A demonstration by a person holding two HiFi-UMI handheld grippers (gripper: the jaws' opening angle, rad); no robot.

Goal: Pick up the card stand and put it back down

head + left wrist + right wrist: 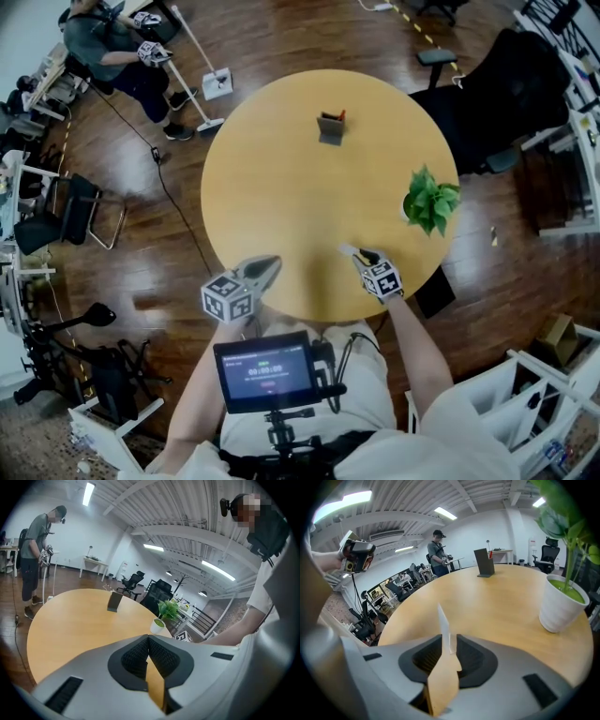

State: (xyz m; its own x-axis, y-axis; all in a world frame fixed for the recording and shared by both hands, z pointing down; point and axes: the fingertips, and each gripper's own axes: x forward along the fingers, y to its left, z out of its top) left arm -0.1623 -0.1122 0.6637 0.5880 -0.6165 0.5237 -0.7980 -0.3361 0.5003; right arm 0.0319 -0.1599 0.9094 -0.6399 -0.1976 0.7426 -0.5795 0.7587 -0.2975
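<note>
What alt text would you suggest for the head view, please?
Seen from above, the hand-held left gripper and right gripper hover over the near edge of a round wooden table. A dark card stand sits near its far side, a potted plant at its right edge.

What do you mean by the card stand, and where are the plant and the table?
card stand (330, 127), head view, on the middle of its grey body.
plant (432, 199), head view, on its green leaves.
table (281, 178), head view, on the bare wooden top.
</note>
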